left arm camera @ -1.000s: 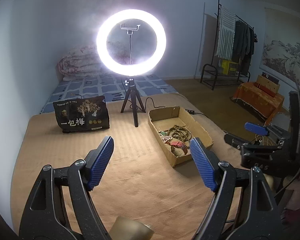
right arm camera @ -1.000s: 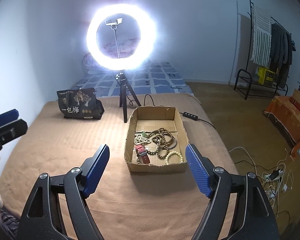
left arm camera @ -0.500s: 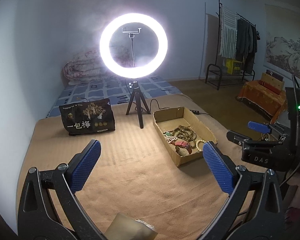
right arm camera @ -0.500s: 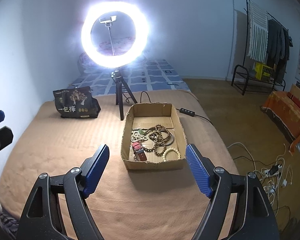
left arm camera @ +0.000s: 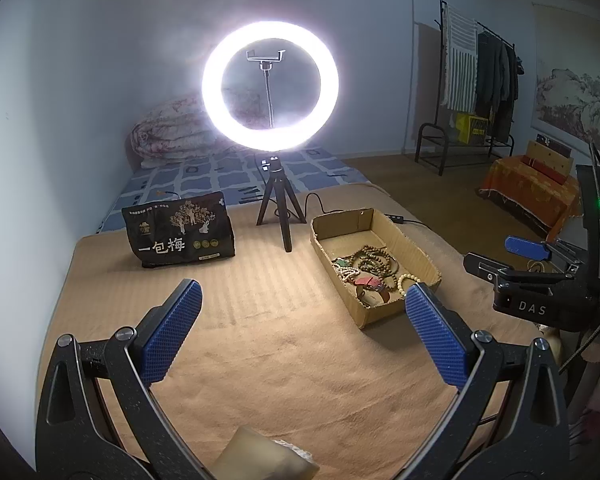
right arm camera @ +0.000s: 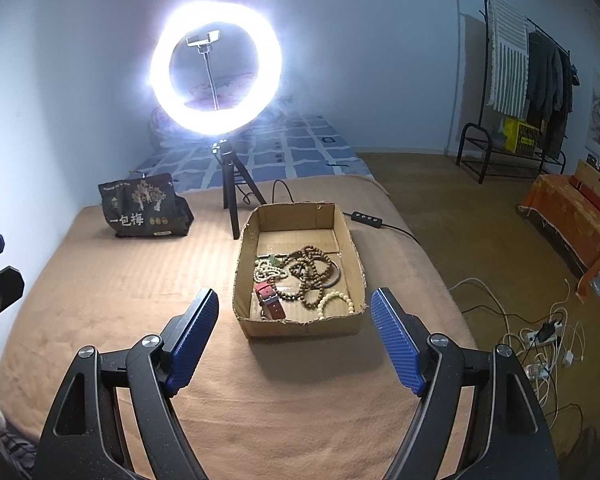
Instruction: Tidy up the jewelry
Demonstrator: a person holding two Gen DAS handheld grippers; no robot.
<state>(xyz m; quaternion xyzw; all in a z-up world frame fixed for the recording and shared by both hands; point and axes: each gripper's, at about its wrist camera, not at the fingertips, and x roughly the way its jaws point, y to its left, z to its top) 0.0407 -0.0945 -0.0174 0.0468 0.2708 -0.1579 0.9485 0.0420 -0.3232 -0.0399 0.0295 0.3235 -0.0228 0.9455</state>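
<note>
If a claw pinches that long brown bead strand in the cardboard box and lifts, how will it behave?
The brown bead strand lies in loose overlapping coils, so it would probably hang limp rather than hold shape. It overlaps the pale bead string, so that may get dragged along. The round beads might slip between the pads.

My left gripper (left arm camera: 300, 336) is spread wide, blue pads (left arm camera: 168, 334) far apart, nothing between them, held level and pointing forward. My right gripper (right arm camera: 294, 340) is the same: jaws wide, nothing gripped, blue pads (right arm camera: 396, 346) angled outward. From the left wrist view the right gripper sits off to the right side, apart from the left.
</note>
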